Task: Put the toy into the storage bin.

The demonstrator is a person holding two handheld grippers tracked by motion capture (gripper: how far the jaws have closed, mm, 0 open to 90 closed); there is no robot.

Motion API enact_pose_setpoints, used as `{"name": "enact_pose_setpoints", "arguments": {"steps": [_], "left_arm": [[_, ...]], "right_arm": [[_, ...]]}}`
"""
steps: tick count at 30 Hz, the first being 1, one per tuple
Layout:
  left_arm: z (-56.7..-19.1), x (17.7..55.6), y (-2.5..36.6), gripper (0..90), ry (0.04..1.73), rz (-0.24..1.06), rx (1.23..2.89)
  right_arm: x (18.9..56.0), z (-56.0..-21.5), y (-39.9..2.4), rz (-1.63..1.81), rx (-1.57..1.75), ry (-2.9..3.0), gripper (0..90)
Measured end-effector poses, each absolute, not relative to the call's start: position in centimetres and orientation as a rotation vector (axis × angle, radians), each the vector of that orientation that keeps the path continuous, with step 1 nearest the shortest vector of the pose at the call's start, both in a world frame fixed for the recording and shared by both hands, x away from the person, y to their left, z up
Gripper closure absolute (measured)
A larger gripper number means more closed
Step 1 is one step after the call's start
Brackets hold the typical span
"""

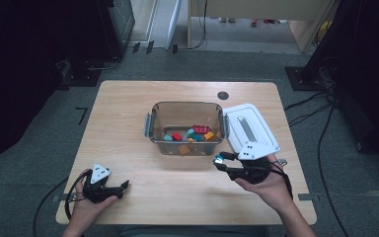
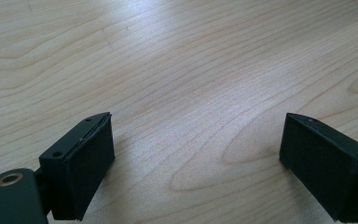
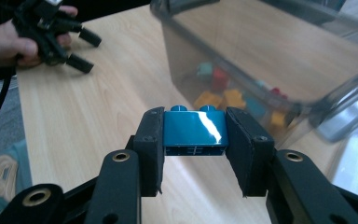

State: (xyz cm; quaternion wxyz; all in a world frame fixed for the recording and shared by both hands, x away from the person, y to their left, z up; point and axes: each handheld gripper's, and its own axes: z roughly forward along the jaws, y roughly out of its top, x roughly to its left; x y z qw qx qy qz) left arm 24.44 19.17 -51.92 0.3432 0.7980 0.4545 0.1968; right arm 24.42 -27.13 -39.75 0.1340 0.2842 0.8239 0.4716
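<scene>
A blue brick (image 3: 195,130) sits clamped between the pads of my right gripper (image 3: 195,142), held above the table just in front of the clear plastic bin (image 3: 307,88). From above, that right gripper (image 1: 220,160) hovers at the bin's (image 1: 150,126) near right corner with the blue brick (image 1: 219,158) at its tip. Several coloured bricks (image 1: 193,134) lie inside the bin. My left gripper (image 1: 125,186) rests at the table's near left, jaws wide apart over bare wood; its pads (image 2: 91,163) hold nothing.
A white lid (image 1: 249,129) lies to the right of the bin, close behind my right gripper. A small dark round inset (image 1: 222,95) sits in the tabletop behind the bin. Bare wood (image 1: 123,123) stretches left of the bin.
</scene>
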Motion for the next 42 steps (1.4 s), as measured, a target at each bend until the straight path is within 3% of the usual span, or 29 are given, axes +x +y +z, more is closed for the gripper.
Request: {"name": "enact_pose_setpoints", "arguments": {"steps": [23, 42], "left_arm": [[-51.9, 24.5, 19.2, 10.0, 1.18, 0.513, 2.074], [-51.9, 24.4, 19.2, 10.0, 1.18, 0.511, 2.075]], "right_arm": [[31.1, -34.8, -24.0, 1.394, 0.848, 2.325, 60.0], [37.4, -37.6, -20.5, 1.284, 1.03, 2.368, 59.9]]}}
